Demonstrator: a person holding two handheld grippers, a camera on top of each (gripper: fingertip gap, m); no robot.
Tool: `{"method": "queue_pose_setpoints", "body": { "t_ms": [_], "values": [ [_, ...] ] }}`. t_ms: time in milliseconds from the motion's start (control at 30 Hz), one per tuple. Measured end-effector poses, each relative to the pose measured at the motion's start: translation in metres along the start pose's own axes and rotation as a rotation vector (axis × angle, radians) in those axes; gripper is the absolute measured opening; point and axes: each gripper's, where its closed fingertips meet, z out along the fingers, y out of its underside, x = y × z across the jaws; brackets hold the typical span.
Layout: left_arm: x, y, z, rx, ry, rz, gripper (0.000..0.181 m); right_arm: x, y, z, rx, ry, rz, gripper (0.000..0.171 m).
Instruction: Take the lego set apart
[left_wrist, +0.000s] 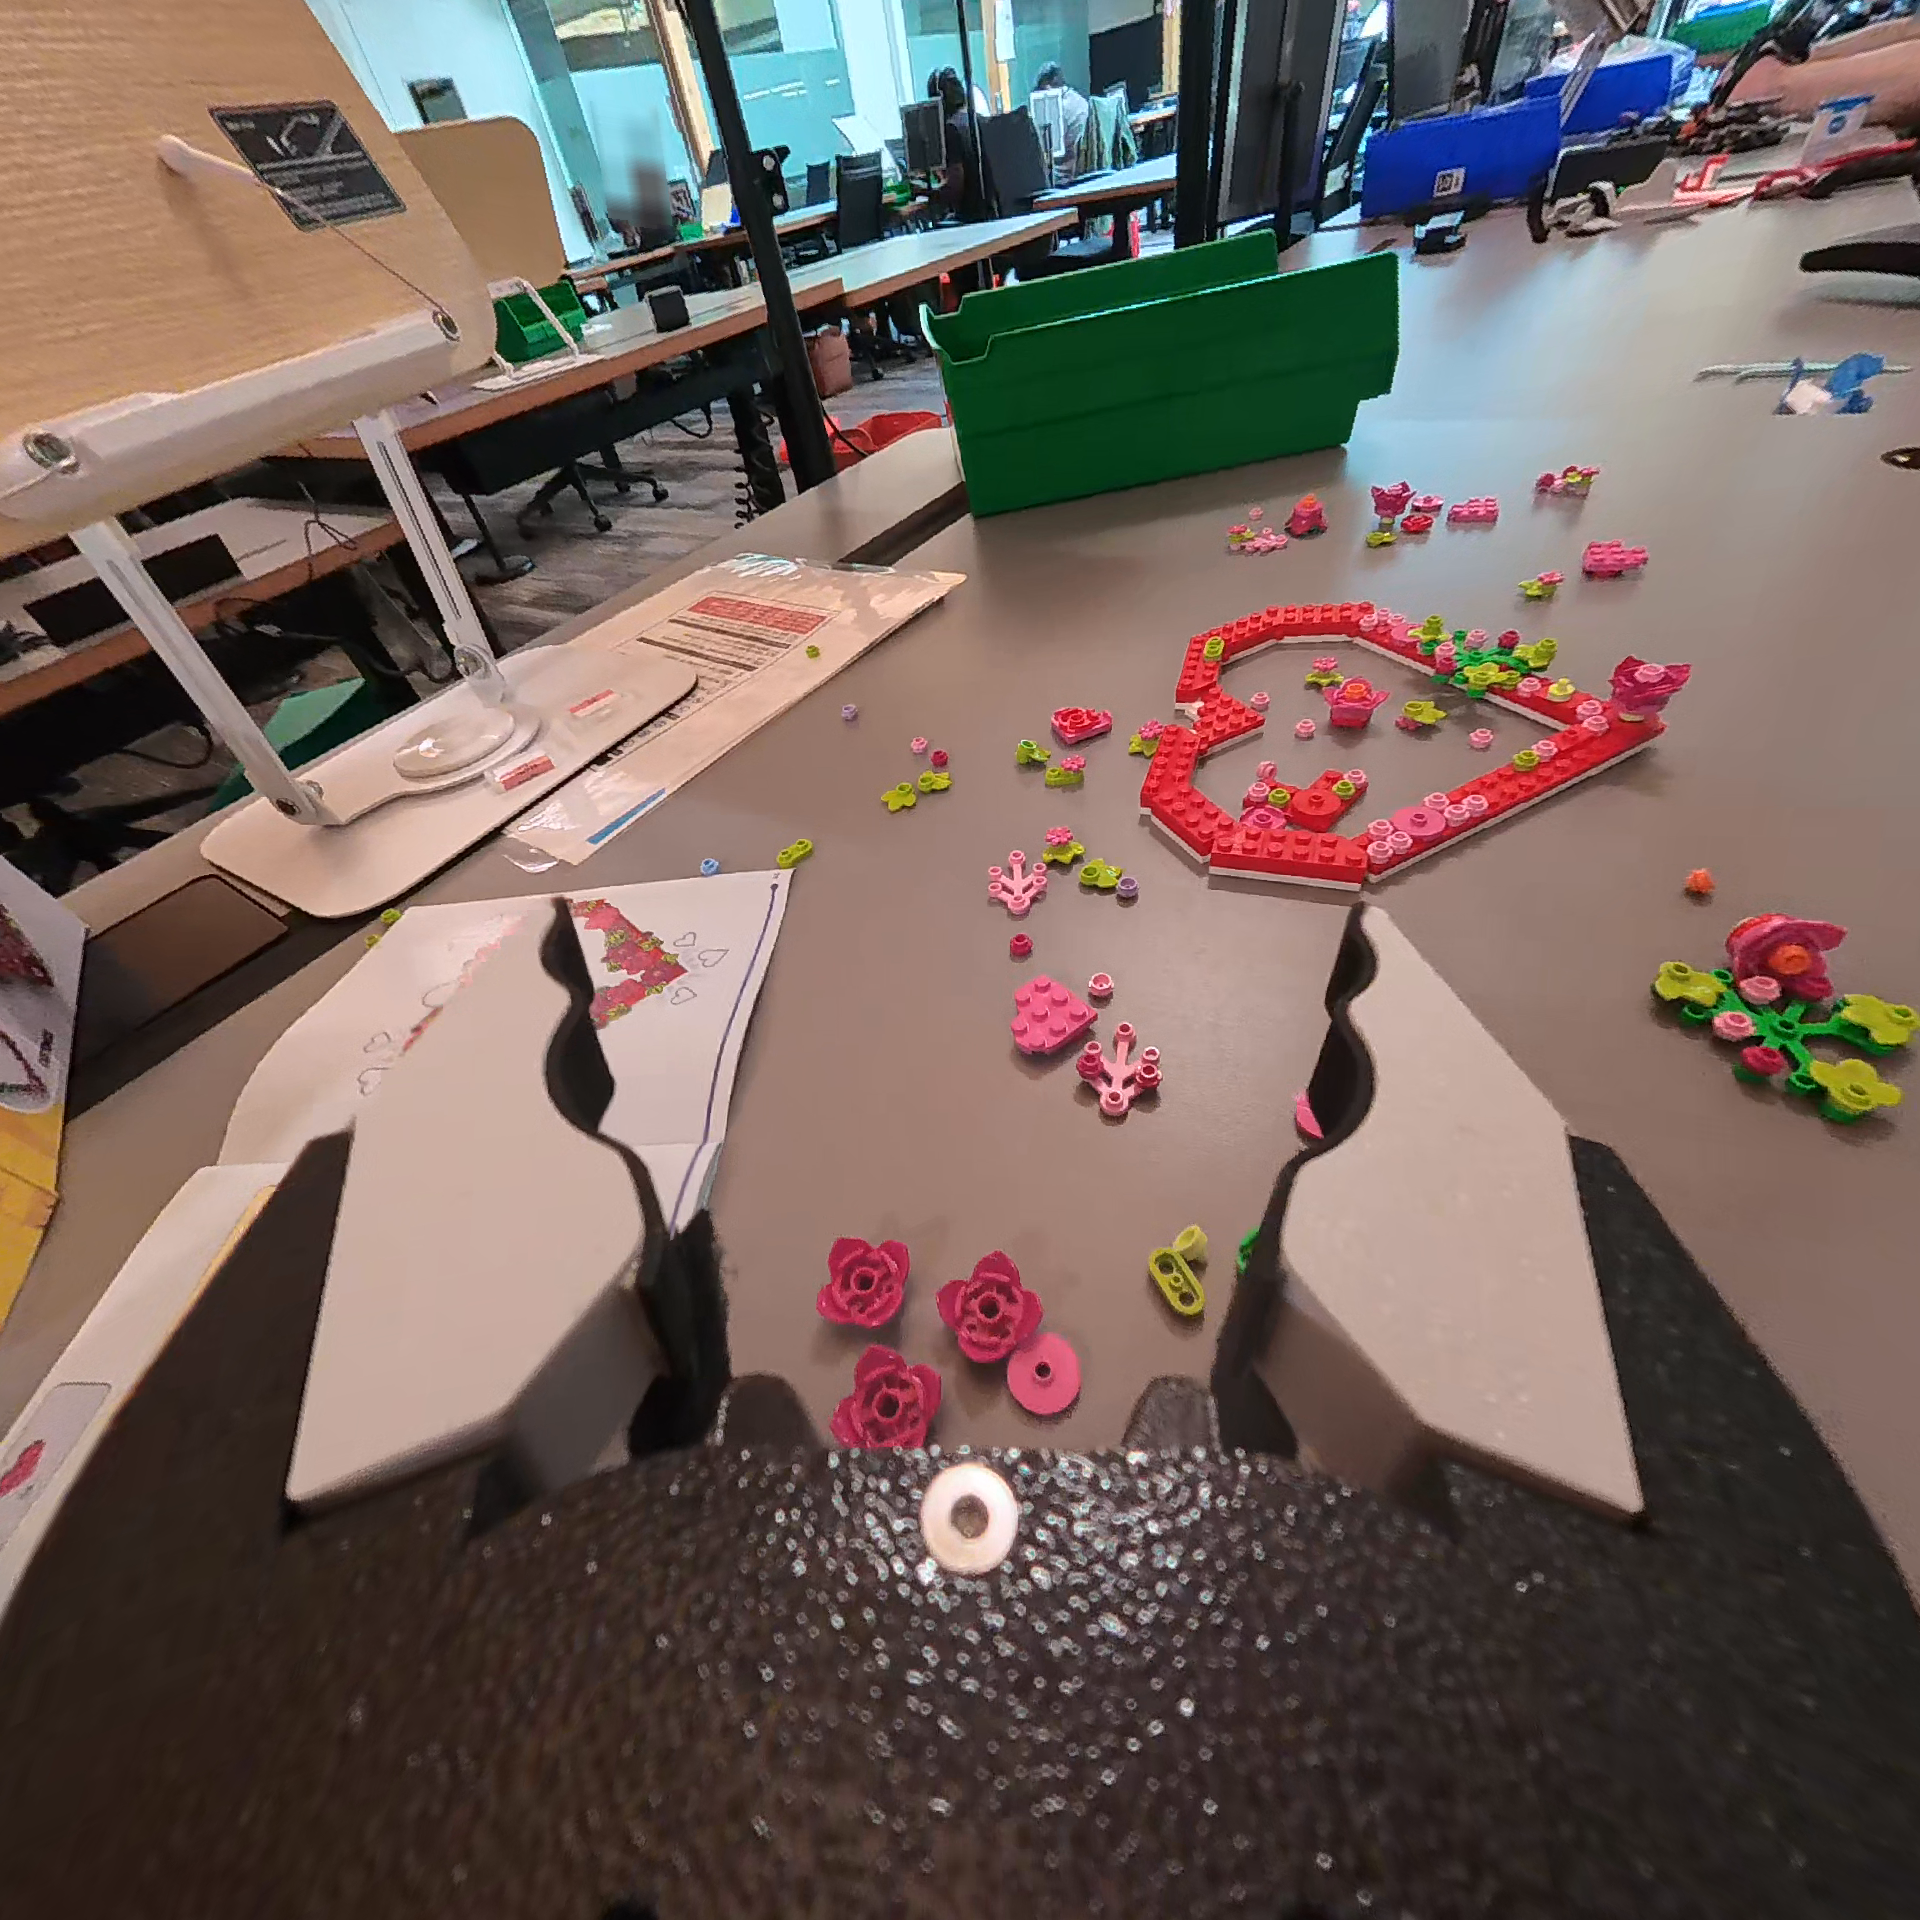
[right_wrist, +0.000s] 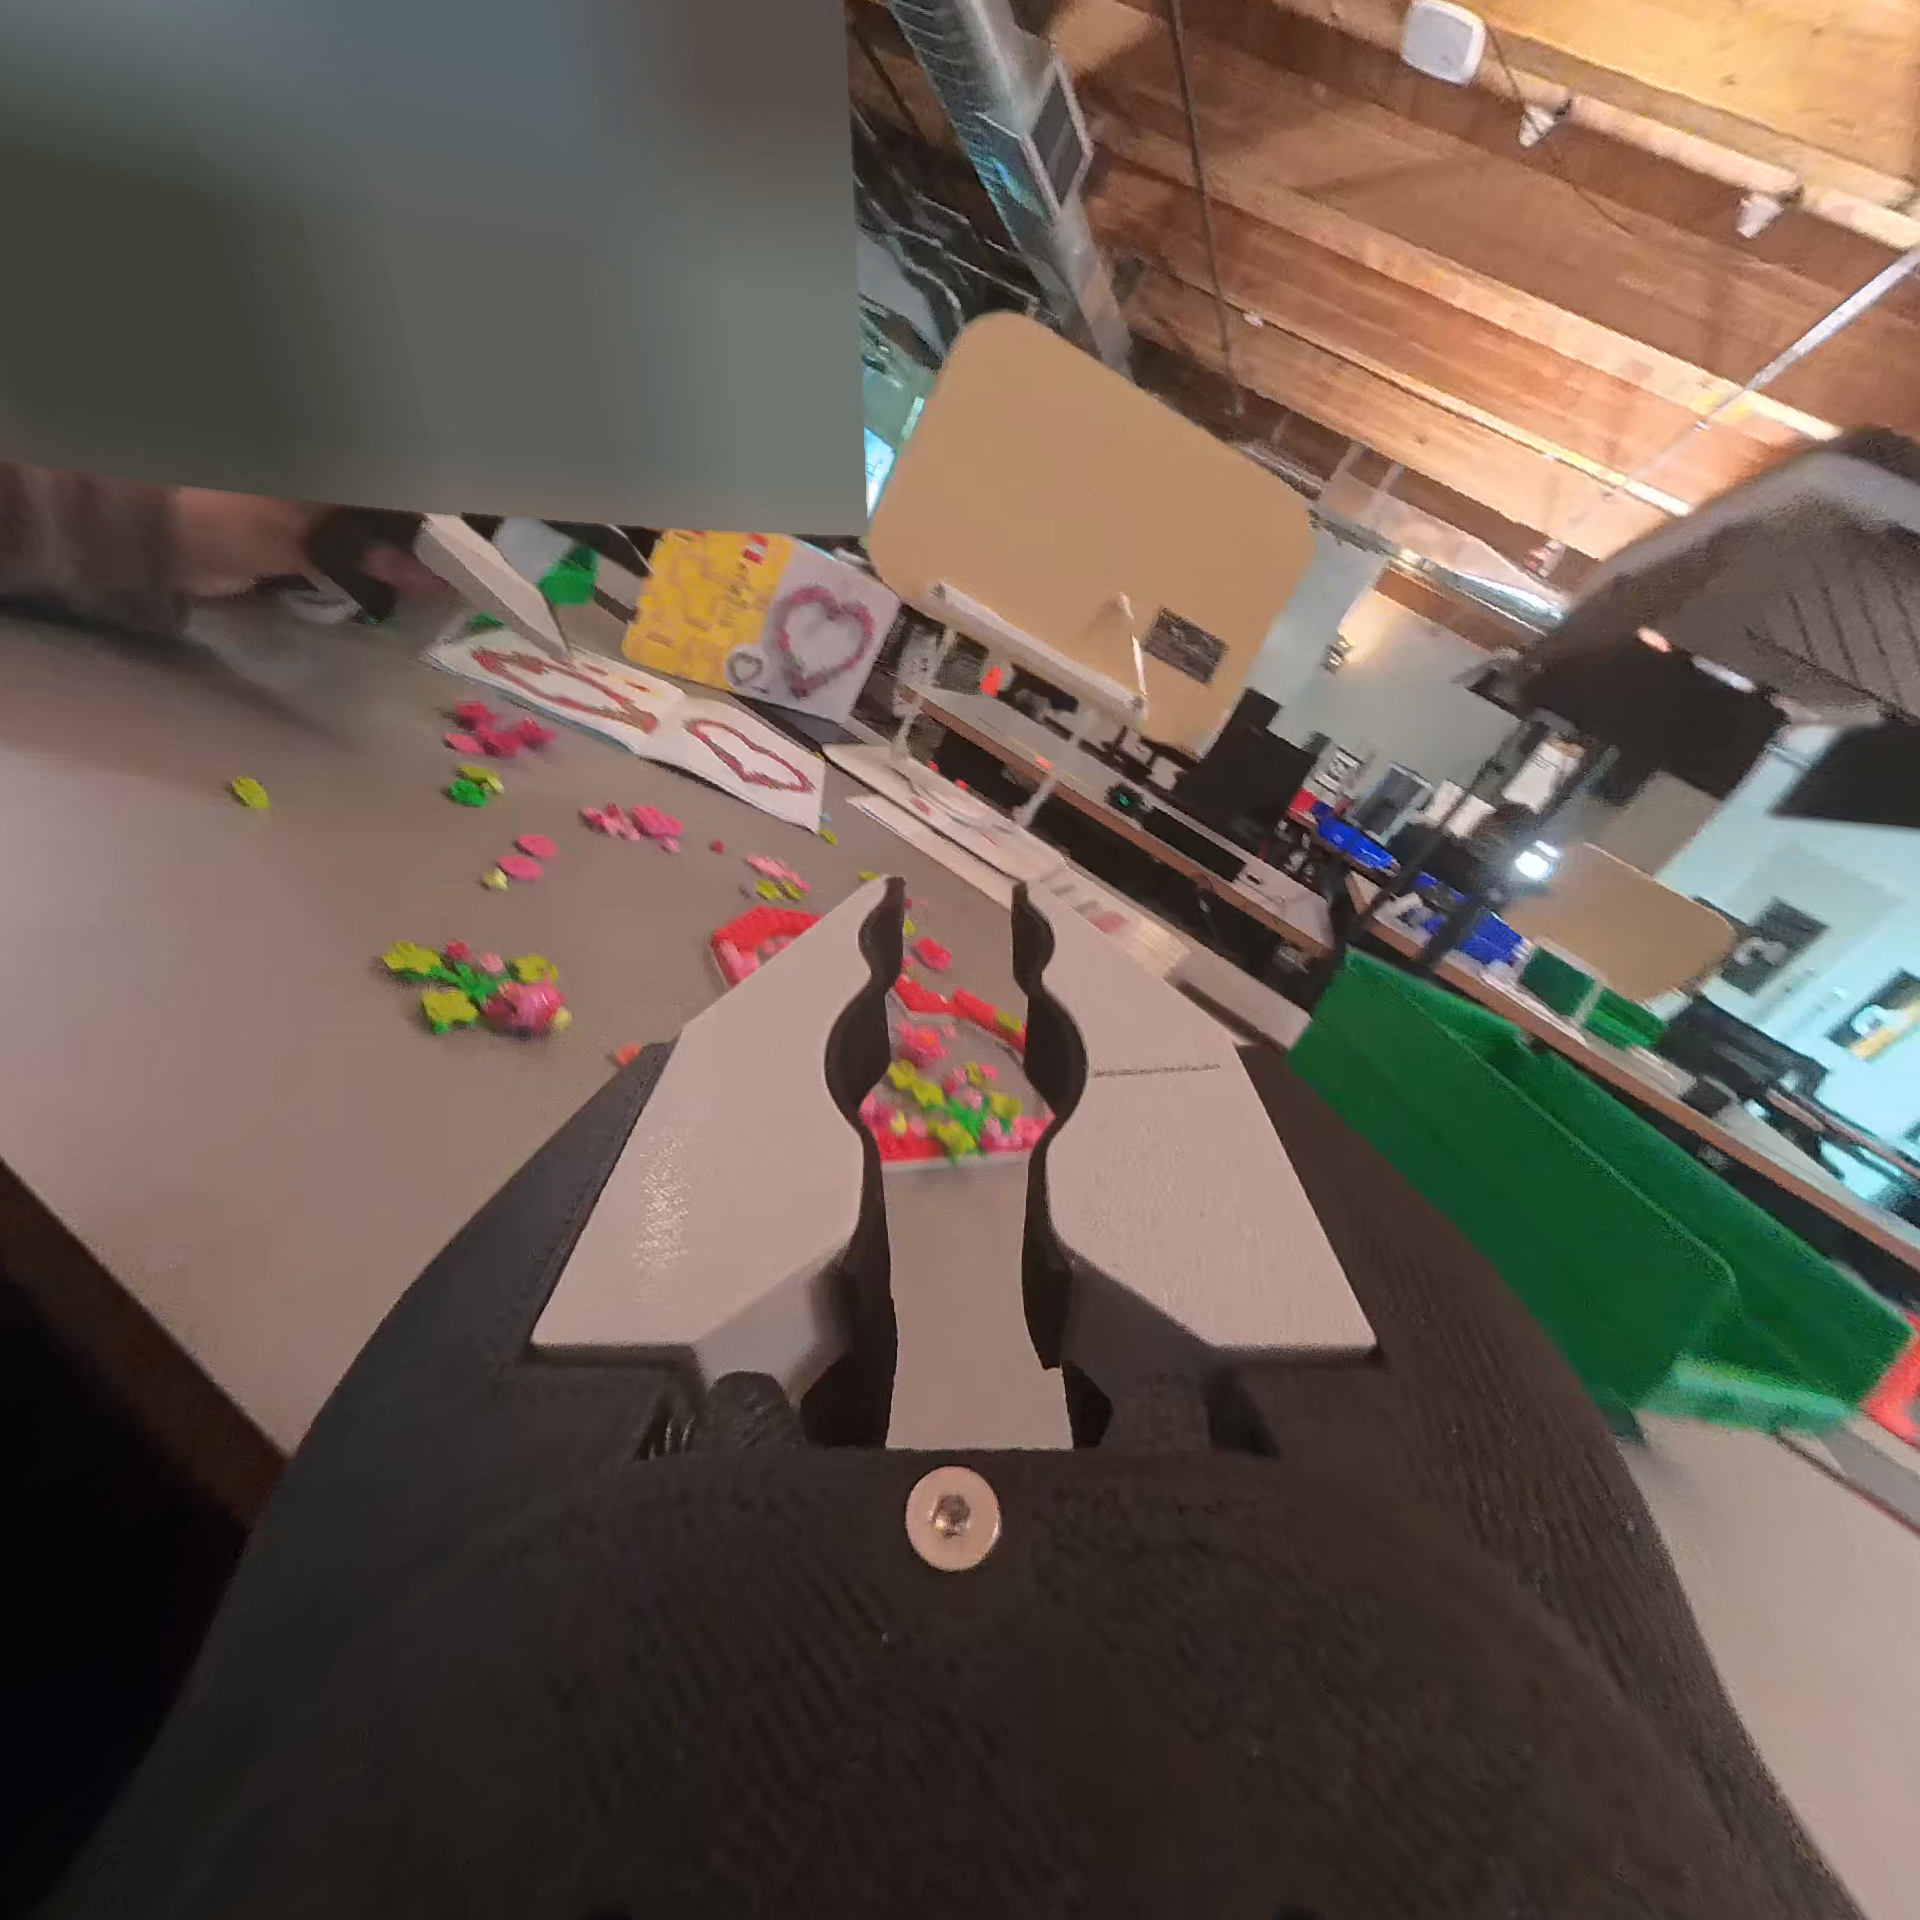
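The red heart-shaped lego frame (left_wrist: 1340, 831) lies flat on the grey table, with pink and lime flower pieces still on its rim. A loose flower cluster (left_wrist: 1787, 1023) lies to its right. Three magenta roses (left_wrist: 987, 1304) and a pink round plate (left_wrist: 1042, 1371) lie between the fingers of my left gripper (left_wrist: 956, 925), which is wide open and empty, low over the table. My right gripper (right_wrist: 953, 891) hovers tilted above the heart frame (right_wrist: 966, 1127), its jaws a narrow gap apart with nothing between them. The flower cluster (right_wrist: 478, 987) lies to its left.
Several small pink and lime pieces (left_wrist: 1049, 1023) are scattered over the table. A green bin (left_wrist: 1164, 384) stands behind the heart. An instruction booklet (left_wrist: 644, 1029), a plastic bag of papers (left_wrist: 748, 644) and a white stand base (left_wrist: 416, 769) lie at the left edge.
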Motion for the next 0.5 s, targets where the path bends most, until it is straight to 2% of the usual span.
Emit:
{"method": "queue_pose_setpoints", "body": {
  "t_ms": [100, 267, 433, 500],
  "values": [
    [0.002, 0.0, 0.002, 0.004, 0.004, 0.016, 0.135, 0.009, 0.019, -0.013, -0.018, 0.049, 0.016, 0.018],
    [0.005, 0.01, 0.007, -0.029, 0.021, 0.018, 0.134, 0.022, 0.014, -0.009, 0.021, 0.057, 0.061, 0.019],
    [0.004, 0.009, 0.006, -0.019, 0.025, 0.021, 0.133, -0.005, 0.003, -0.011, 0.037, -0.085, 0.048, 0.023],
    [0.002, 0.009, 0.006, -0.015, 0.024, 0.011, 0.133, -0.035, -0.006, -0.019, 0.017, -0.25, 0.059, 0.023]
  ]
}}
